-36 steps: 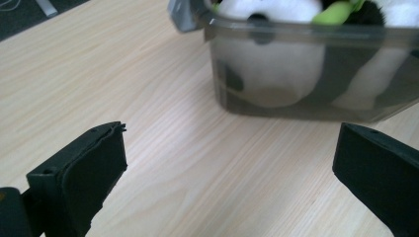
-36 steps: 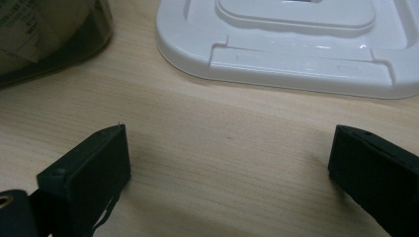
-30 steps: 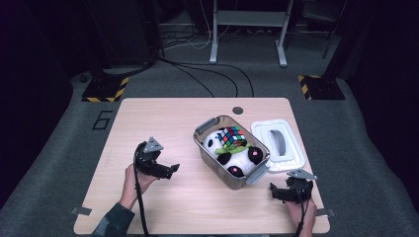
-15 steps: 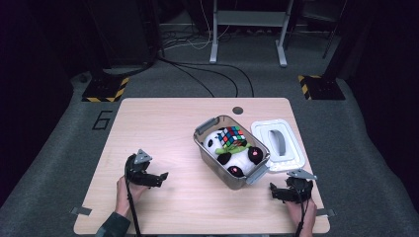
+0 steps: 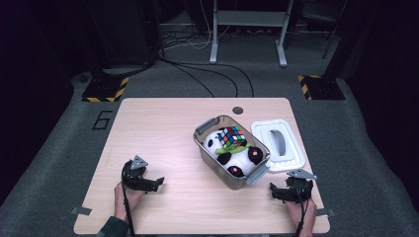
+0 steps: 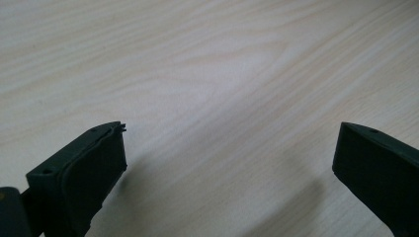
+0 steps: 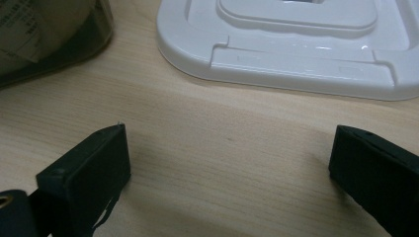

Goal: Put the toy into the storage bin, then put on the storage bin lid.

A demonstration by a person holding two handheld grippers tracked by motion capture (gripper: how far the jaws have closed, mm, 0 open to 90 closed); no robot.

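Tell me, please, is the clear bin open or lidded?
Open: the bin shows its panda and cube; its white lid lies beside it.

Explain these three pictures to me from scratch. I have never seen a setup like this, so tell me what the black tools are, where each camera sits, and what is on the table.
No robot here: a person holds a hand tool with a two-jaw claw in each hand. The high view looks down on a wooden table. The left claw is at the near left, the right claw at the near right. The other two pictures come from small cameras riding on the tools, each looking along its own black jaws. The left claw faces bare wood. The right claw faces the edge of a white lid lying flat on the table. Beside that lid stands a clear bin holding a panda plush and a colour puzzle cube. Both claws are open and hold nothing.
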